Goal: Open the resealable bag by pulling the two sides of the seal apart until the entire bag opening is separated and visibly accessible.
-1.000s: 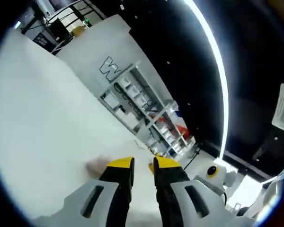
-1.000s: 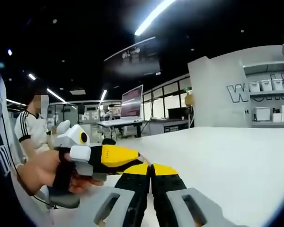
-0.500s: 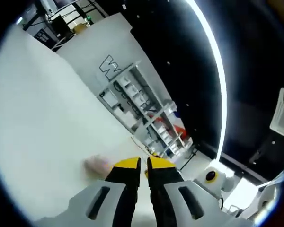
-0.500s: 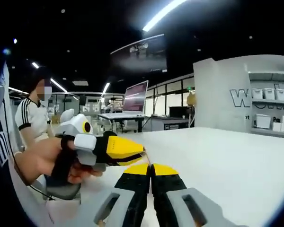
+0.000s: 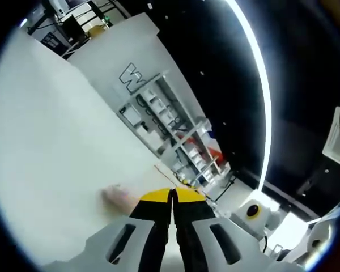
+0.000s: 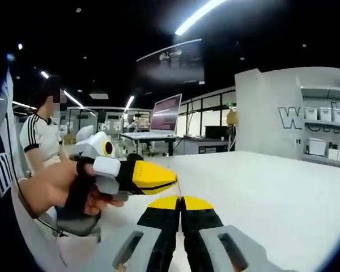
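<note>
A blurred pinkish patch (image 5: 114, 196) beside the left tongs (image 5: 171, 195)

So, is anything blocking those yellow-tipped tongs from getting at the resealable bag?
Nothing visible does. The yellow-tipped left tongs and right tongs are shut, tips nearly meeting above the white table. A thin reddish line there may be the seal; the bag is too faint to tell.

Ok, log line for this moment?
left tool: shut | right tool: shut, close by left tool | thin red line ahead of left tool, maybe bag seal | opened: cannot tell
</note>
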